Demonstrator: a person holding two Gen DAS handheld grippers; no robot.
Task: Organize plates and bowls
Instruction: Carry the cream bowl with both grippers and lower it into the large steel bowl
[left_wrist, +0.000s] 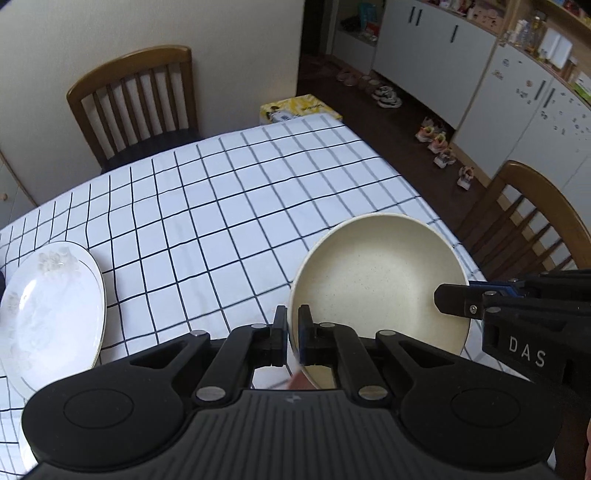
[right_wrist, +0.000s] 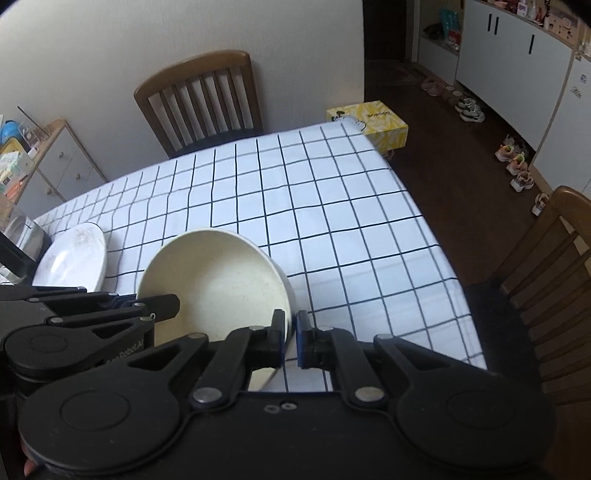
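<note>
A cream speckled bowl (left_wrist: 380, 280) is held tilted above the checked tablecloth (left_wrist: 229, 206). My left gripper (left_wrist: 292, 325) is shut on its near left rim. My right gripper (right_wrist: 291, 328) is shut on its right rim; the bowl also shows in the right wrist view (right_wrist: 218, 280). The right gripper shows at the bowl's right side in the left wrist view (left_wrist: 458, 299), and the left one at the bowl's left side in the right wrist view (right_wrist: 162, 306). A white oval plate with a flower print (left_wrist: 51, 310) lies on the table at the left, also in the right wrist view (right_wrist: 74, 258).
A wooden chair (left_wrist: 136, 99) stands at the far side of the table and another chair (left_wrist: 535, 221) at the right side. A yellow tissue box (right_wrist: 369, 122) sits past the far right corner. A glass container (right_wrist: 18, 236) stands at the far left. Shoes (left_wrist: 439, 140) lie on the dark floor.
</note>
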